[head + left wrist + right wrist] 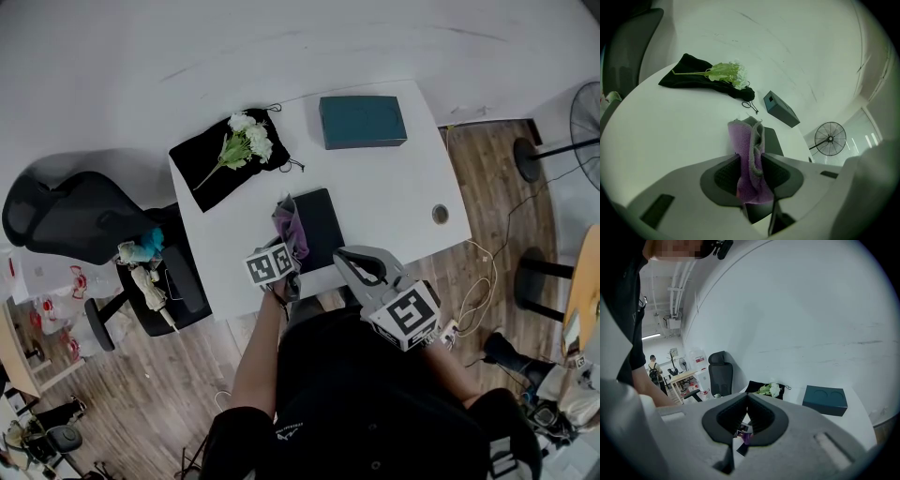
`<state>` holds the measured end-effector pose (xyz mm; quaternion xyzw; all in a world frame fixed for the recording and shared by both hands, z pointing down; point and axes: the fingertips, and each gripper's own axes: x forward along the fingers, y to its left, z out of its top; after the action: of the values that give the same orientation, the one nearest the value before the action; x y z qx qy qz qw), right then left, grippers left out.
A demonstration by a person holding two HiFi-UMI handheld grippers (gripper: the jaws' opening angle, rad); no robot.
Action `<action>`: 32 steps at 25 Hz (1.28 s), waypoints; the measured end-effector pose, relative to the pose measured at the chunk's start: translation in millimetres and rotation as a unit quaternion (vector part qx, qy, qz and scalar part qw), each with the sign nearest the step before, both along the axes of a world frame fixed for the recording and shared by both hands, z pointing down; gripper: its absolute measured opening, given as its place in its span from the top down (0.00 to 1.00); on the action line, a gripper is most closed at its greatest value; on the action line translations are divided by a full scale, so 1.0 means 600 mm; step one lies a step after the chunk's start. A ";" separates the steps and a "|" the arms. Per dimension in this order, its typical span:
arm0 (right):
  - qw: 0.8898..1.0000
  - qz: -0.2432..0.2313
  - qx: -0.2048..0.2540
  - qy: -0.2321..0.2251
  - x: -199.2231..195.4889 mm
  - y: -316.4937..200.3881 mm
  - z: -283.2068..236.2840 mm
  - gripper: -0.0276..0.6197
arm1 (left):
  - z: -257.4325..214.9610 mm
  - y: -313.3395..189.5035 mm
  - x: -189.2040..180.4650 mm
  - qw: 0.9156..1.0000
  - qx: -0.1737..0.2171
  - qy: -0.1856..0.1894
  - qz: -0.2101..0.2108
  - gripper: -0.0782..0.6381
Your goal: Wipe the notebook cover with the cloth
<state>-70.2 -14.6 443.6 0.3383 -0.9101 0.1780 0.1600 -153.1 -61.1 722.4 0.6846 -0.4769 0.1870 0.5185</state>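
While the left gripper [284, 246] pinches the purple cloth [292, 228] tight between its jaws, the fabric bunches up out of the grip at the 9 o'clock edge of the black notebook [321, 225]. Whether it actually presses on the cover can't be told from above. The left gripper view confirms it: both pads are clamped on the cloth [750, 154], folds sticking out past the tips, and the dark notebook [772, 142] lies just behind. That notebook lies flat and closed on the white table [394, 187], toward the 6 o'clock edge, close to the person. Over at 4 o'clock from it, the right gripper [349, 261] hangs off the table's front edge, near the person's body. Its own view shows the jaws pressed together with nothing in them [746, 401]. At 1 o'clock from the notebook a teal box [363, 121] sits near the far edge. At 10 o'clock, white flowers [246, 141] lie across a black bag [211, 169]. A black office chair [66, 216] stands off the table at 9 o'clock.
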 end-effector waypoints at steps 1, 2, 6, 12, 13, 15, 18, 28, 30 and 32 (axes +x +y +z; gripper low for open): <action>1.000 0.000 0.001 0.000 -0.001 0.001 -0.001 0.95 | -0.001 0.001 -0.002 1.000 0.000 -0.001 0.000 0.71; 1.000 0.000 0.001 0.000 -0.003 0.002 -0.001 0.95 | -0.001 0.002 -0.003 1.000 0.001 -0.002 0.001 0.71; 1.000 -0.006 0.003 0.000 -0.010 0.004 -0.002 0.95 | -0.001 0.008 -0.014 1.000 0.000 -0.005 -0.003 0.71; 1.000 -0.013 0.002 0.000 -0.013 0.007 -0.001 0.95 | -0.003 0.013 -0.032 1.000 0.001 -0.013 -0.012 0.71; 1.000 -0.015 0.002 -0.001 -0.012 0.007 -0.002 0.95 | -0.003 0.014 -0.036 1.000 0.000 -0.015 -0.015 0.71; 1.000 -0.016 0.001 -0.001 -0.009 0.005 -0.003 0.95 | -0.004 0.016 -0.045 1.000 0.000 -0.019 -0.022 0.71; 1.000 -0.018 0.001 0.004 -0.003 0.002 -0.006 0.95 | -0.009 0.022 -0.058 0.999 0.001 -0.024 -0.034 0.71; 0.999 -0.048 0.004 -0.011 0.009 0.006 -0.006 0.95 | -0.035 0.041 -0.052 0.998 0.012 -0.022 -0.058 0.71; 0.999 -0.049 0.006 -0.013 0.017 0.004 -0.007 0.95 | -0.040 0.044 -0.042 0.998 0.014 -0.020 -0.060 0.71; 0.999 -0.047 0.005 -0.014 0.026 0.002 -0.006 0.95 | -0.046 0.047 -0.031 0.998 0.017 -0.016 -0.061 0.71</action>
<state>-54.3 -13.1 440.1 0.2935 -0.9280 0.1707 0.1535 -171.7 -33.1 694.5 0.6597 -0.5292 0.1584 0.5096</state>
